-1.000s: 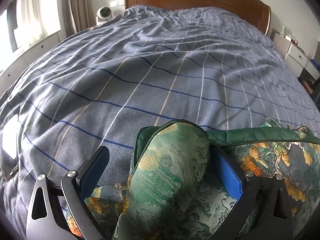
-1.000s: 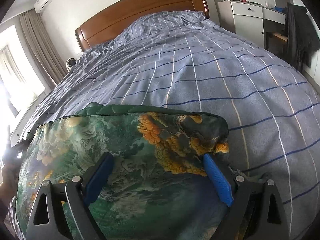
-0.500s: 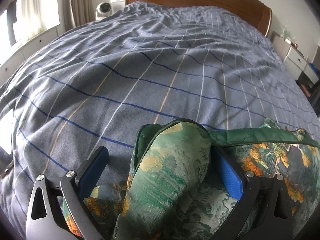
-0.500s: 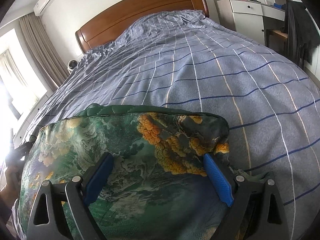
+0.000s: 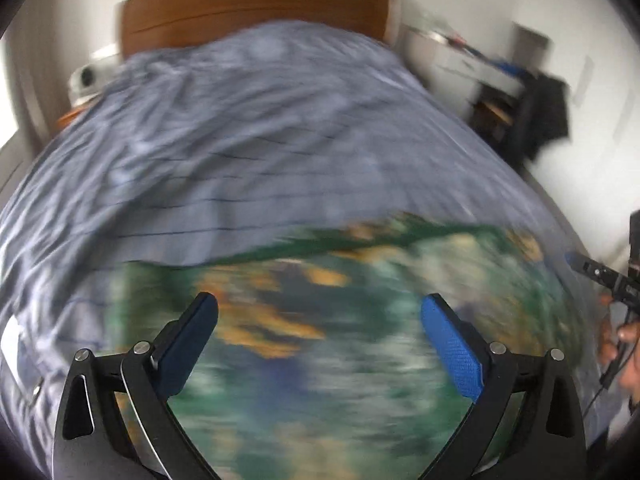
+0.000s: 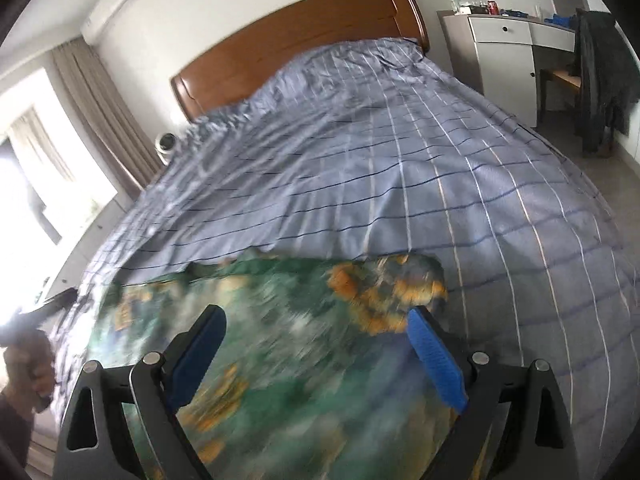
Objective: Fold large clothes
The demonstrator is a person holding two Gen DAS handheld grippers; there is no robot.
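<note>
Both claws spread wide over the green garment point(image 5: 320, 360) on the bed point(image 6: 400, 160).
Left claw point(image 5: 320, 316) and right claw point(image 6: 316, 328) grip nothing; blur hides the cloth's folds, its near edge cut off.

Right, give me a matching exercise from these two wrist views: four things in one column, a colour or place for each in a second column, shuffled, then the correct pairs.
Things:
1. garment
2. headboard
3. duvet
4. dark clothing

Colour or place:
A. brown wood, at the far end of the bed
B. hanging by the white desk on the right
C. green with orange patches, lying at the near end of the bed
D. grey-blue with thin check lines, covering the bed

Pairs: 1-C, 2-A, 3-D, 4-B
</note>
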